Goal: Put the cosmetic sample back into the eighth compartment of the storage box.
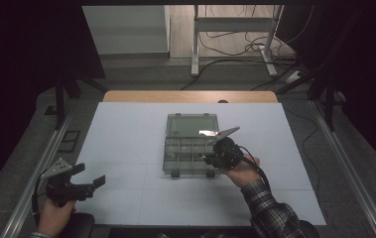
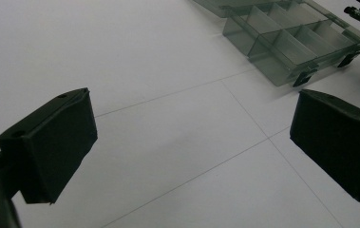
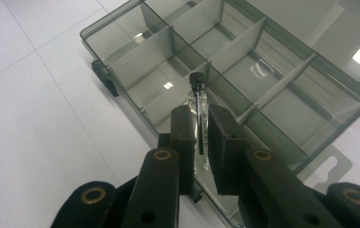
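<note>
Right tool (image 3: pixel 200 142) pinches a small glass vial (image 3: pixel 198 102) by its body, black cap forward, above the open compartment box (image 3: pixel 310 71). Light, slick, fragile: gentle mid-body grip suits. Left tool (image 2: pixel 192 142) gapes wide over the tabletop (image 2: pixel 120 57).

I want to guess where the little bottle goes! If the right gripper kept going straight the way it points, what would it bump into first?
Probably the clear organizer box. The right gripper, shut on a small vial, points into the box's open compartments, so the vial's black cap would likely meet a divider or a compartment floor first. Depth is hard to judge.
</note>
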`<control>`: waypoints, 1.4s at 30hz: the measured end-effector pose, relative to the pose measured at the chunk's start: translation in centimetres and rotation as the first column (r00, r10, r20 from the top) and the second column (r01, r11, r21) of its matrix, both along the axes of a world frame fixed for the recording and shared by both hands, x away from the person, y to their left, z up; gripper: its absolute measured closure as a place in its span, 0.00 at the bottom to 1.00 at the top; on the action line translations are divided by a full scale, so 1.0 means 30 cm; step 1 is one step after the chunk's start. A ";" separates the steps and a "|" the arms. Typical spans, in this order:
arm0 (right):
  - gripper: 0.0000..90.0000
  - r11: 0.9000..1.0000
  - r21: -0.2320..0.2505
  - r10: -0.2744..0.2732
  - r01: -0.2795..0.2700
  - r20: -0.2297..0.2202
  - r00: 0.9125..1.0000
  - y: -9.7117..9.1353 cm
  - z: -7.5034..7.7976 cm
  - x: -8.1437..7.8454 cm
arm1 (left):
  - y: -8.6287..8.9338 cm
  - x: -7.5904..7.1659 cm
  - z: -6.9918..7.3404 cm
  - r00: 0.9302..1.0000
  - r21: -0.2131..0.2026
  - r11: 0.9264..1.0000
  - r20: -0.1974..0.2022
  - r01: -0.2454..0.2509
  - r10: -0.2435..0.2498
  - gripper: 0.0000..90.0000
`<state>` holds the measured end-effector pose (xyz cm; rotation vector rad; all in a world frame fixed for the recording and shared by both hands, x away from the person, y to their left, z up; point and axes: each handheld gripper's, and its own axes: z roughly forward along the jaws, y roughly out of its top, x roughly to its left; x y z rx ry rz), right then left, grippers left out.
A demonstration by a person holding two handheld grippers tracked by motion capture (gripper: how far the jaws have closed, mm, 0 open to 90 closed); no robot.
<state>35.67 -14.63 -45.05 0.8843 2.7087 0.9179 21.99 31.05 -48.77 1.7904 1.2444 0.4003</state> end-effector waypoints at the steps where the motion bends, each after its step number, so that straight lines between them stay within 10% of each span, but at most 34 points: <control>1: 0.90 1.000 -0.001 -0.004 0.004 0.000 1.000 -0.002 0.000 0.000 | 0.000 0.000 0.000 1.000 0.000 1.000 0.000 0.000 0.000 0.02; 42: 0.84 0.991 -0.089 -0.103 0.103 0.011 0.995 -0.061 -0.077 0.050 | 0.000 0.002 -0.001 1.000 -0.001 1.000 -0.005 0.003 -0.003 0.03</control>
